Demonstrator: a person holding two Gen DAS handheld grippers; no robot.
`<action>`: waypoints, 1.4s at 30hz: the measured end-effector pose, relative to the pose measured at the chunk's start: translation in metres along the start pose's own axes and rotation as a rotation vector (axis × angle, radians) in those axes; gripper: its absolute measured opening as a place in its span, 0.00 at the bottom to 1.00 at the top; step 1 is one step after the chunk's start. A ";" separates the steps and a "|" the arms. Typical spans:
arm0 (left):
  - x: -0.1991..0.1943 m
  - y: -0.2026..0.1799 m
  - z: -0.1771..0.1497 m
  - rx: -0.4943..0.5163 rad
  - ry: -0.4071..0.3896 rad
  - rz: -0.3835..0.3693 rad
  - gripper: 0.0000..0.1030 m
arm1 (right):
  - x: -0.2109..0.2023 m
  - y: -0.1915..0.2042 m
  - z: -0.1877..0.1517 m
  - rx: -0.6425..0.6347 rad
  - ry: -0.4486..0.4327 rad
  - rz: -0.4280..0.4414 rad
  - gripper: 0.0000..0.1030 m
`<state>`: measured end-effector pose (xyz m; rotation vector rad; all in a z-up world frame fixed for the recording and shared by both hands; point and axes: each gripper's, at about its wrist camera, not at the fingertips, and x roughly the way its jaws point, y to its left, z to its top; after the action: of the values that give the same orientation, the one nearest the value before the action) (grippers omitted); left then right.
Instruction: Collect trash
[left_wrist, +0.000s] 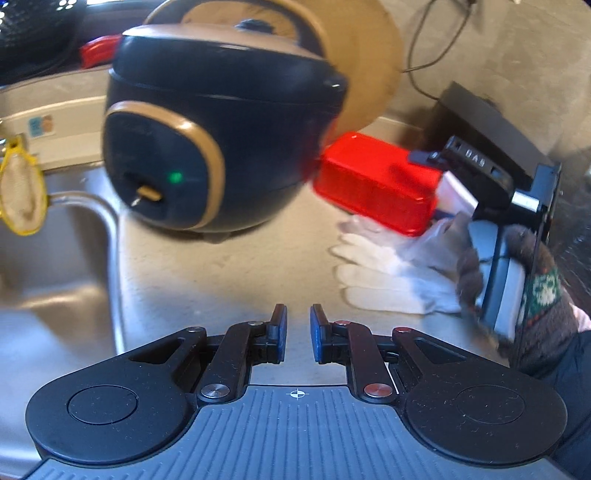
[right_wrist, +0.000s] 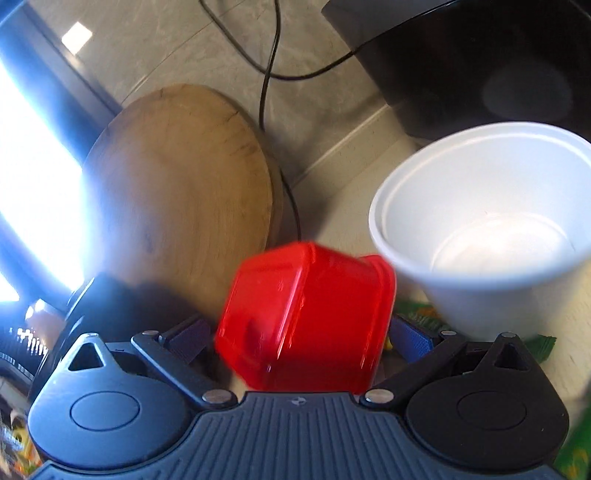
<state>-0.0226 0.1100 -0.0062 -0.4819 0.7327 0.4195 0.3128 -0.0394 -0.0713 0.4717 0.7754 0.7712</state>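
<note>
Red container (right_wrist: 306, 317) between right gripper (right_wrist: 299, 338) pads

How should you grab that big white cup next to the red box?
Pinch the white cup by its rim, one finger inside and one outside, coming from above. It sits upright with its mouth open, and the body looks too wide to span. The right gripper already holds the red container, so that goes first.

Motion blur smears the red container (right_wrist: 306, 317) at lower centre, hiding the right gripper (right_wrist: 299, 338) fingertips and part of a green wrapper (right_wrist: 424, 317).
</note>
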 end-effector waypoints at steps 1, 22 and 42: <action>0.000 0.002 0.000 -0.005 0.004 0.007 0.16 | 0.005 -0.003 0.004 0.026 0.009 0.024 1.00; -0.007 0.008 -0.003 -0.019 -0.019 -0.053 0.16 | -0.044 0.027 0.029 0.470 0.141 0.887 1.00; -0.020 -0.033 0.029 0.155 -0.091 -0.270 0.14 | -0.164 0.147 -0.018 -0.258 0.053 0.067 1.00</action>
<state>-0.0037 0.0951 0.0353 -0.4056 0.5967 0.1298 0.1568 -0.0694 0.0832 0.2471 0.7003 0.9353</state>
